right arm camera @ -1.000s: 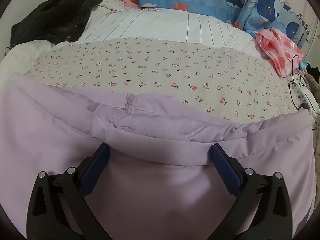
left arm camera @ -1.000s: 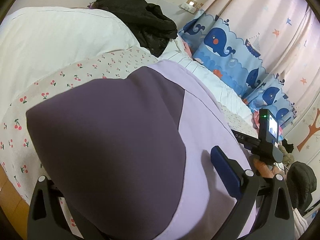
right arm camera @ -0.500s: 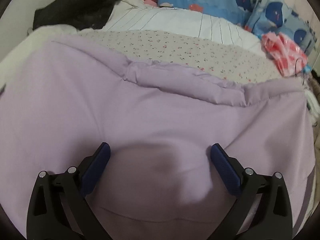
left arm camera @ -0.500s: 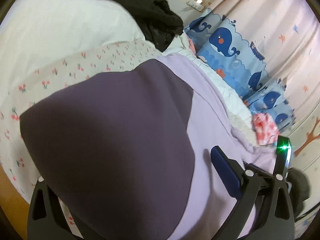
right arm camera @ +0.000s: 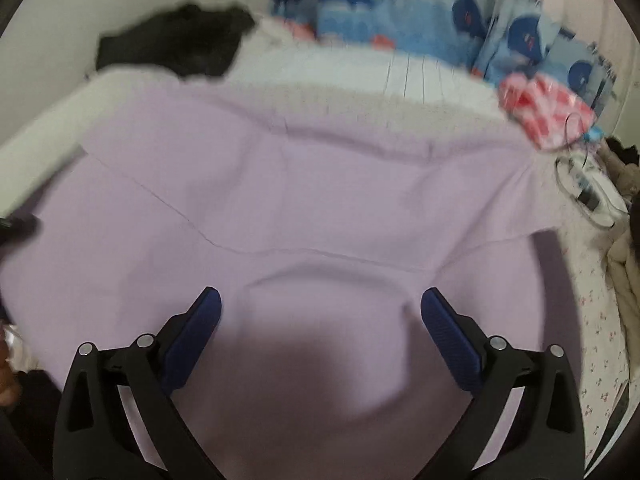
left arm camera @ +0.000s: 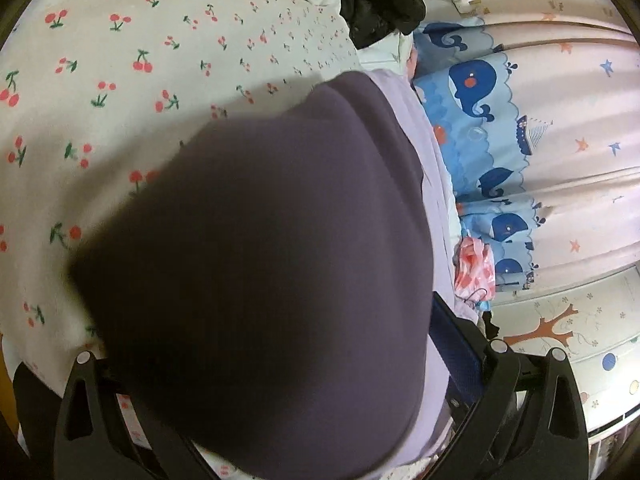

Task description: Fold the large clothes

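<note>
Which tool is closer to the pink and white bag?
Right. The pink and white bag lies across the lilac garment from the right tool; from the left tool it looks farther.

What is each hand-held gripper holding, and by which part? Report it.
Both have the lilac garment draped between wide-spread fingers. The left hand-held gripper carries a fold of it; the right hand-held gripper its near edge. Whether either truly pinches it cannot be told.

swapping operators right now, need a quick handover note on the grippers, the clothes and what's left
Left hand-held gripper: fingers apart, lilac padded jacket bunched between and over them; grip unclear.
Right hand-held gripper: open, jacket fabric bulging between its fingers.
The jacket is spread across the cherry-print bedsheet; a black garment lies at the far corner.
Done: jacket laid out, no finished fold visible.
Left: fold it, probably then the black garment.
</note>
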Tool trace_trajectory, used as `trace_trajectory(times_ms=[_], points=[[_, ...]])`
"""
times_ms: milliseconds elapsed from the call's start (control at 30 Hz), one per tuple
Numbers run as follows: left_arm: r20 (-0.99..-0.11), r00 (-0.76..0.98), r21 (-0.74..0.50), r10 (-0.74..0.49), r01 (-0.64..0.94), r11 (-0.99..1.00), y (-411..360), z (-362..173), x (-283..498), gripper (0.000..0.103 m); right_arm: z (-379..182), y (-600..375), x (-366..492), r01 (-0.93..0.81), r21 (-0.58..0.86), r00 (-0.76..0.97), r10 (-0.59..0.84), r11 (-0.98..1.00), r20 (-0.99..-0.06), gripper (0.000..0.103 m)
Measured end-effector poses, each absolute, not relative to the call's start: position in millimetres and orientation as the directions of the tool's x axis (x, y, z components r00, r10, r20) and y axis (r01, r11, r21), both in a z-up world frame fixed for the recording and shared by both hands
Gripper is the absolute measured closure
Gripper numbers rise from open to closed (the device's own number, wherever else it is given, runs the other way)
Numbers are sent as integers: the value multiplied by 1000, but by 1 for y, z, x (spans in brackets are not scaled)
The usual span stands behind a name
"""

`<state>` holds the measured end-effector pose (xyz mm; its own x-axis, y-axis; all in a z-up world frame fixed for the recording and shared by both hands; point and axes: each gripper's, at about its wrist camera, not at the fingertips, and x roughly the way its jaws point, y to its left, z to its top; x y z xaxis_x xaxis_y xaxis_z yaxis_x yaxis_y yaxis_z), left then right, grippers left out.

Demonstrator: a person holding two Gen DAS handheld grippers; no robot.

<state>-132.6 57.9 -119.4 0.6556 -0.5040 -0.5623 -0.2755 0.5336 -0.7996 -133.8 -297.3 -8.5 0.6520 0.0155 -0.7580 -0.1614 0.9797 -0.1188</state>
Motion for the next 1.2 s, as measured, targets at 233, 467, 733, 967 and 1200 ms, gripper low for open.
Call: trace_trajectory(times_ms=[233, 467, 733, 967, 1200], points=[[-560, 657, -790, -504, -241, 564, 51, -117, -126, 7, -15, -286, -141, -184, -143, 638, 8, 972, -770, 6], [-566, 667, -778, -485, -237, 582, 49, -113, -125, 7, -19, -282, -140, -172, -186, 659, -27, 967, -752, 6], [-456, 733, -797, -505, -85, 598, 34, -76, -135, 22, -49, -270, -130, -200, -262, 617, -86, 944, -782, 6], [-374, 686, -805, -624, 95, 586, 8, -27, -139, 51, -50, -271, -128, -213, -201, 580, -42, 956, -814, 7], [-323, 643, -786, -695, 227, 575, -29, 14, -176, 53, -37, -249, -155, -356, -204, 562, 35, 912, -826, 54]])
